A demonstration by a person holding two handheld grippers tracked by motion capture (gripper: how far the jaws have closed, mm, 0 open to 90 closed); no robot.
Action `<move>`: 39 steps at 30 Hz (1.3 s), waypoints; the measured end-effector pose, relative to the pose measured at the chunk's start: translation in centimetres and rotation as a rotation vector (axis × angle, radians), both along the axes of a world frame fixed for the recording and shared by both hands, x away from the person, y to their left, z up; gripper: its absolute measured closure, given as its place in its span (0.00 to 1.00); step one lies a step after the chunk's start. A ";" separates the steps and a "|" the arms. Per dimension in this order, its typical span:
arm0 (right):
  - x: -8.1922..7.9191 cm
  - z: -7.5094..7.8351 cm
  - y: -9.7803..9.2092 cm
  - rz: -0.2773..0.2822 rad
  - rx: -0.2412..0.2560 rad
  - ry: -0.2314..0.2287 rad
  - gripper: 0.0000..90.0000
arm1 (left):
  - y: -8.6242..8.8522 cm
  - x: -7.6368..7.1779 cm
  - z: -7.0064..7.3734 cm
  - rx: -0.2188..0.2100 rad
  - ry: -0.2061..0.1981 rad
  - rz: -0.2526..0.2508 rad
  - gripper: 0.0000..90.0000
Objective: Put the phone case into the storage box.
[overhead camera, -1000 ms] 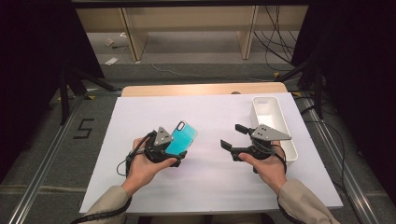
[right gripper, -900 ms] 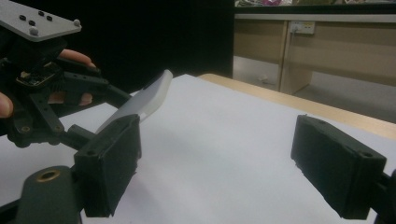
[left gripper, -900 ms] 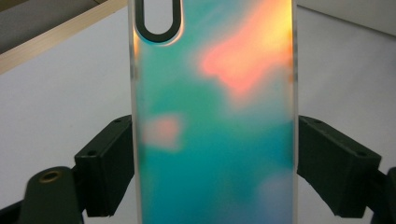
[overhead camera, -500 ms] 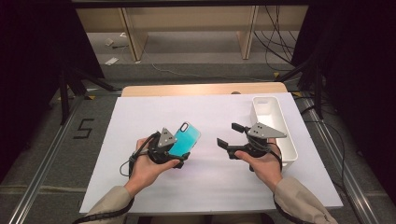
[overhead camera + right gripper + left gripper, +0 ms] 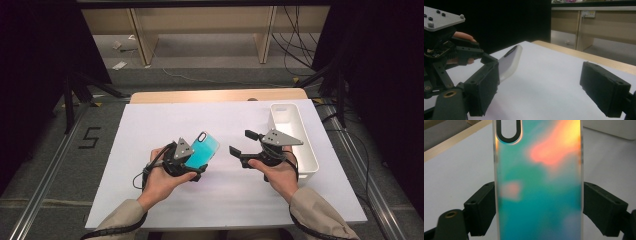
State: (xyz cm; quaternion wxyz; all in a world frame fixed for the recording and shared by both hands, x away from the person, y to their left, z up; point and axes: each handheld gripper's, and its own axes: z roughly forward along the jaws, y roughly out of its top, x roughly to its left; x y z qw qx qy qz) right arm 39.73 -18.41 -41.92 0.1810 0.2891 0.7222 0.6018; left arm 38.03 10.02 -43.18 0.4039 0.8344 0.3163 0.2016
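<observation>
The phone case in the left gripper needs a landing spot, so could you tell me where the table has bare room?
Bare white table cover lies beyond the left gripper and phone case, toward the wooden edge, and along the near edge. It is tighter between the right gripper and the white bin.

The left gripper is clamping a phone case between its two black jaws, one pressing on each long side. The case is standing upright and is shimmering teal with orange and pink patches. Its dark oval camera cutout is sitting near the top left. Behind it, the white table cover is spreading out to both sides, with the table's wooden edge running diagonally at the upper left. A white container is showing at the upper right corner.
</observation>
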 end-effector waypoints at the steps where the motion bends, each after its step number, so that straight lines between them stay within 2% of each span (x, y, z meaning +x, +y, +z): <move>1: 0.0 0.0 0.0 0.000 0.000 0.000 0.19 | -0.1 0.0 0.0 0.000 -0.002 -0.001 0.19; 18: 0.5 0.2 0.9 0.013 0.012 0.010 0.19 | -2.4 -0.5 -0.3 0.007 -0.007 -0.049 0.19; 39: 1.6 -0.1 2.7 0.020 0.020 0.035 0.20 | -3.7 -0.8 -0.3 0.004 -0.021 -0.072 0.19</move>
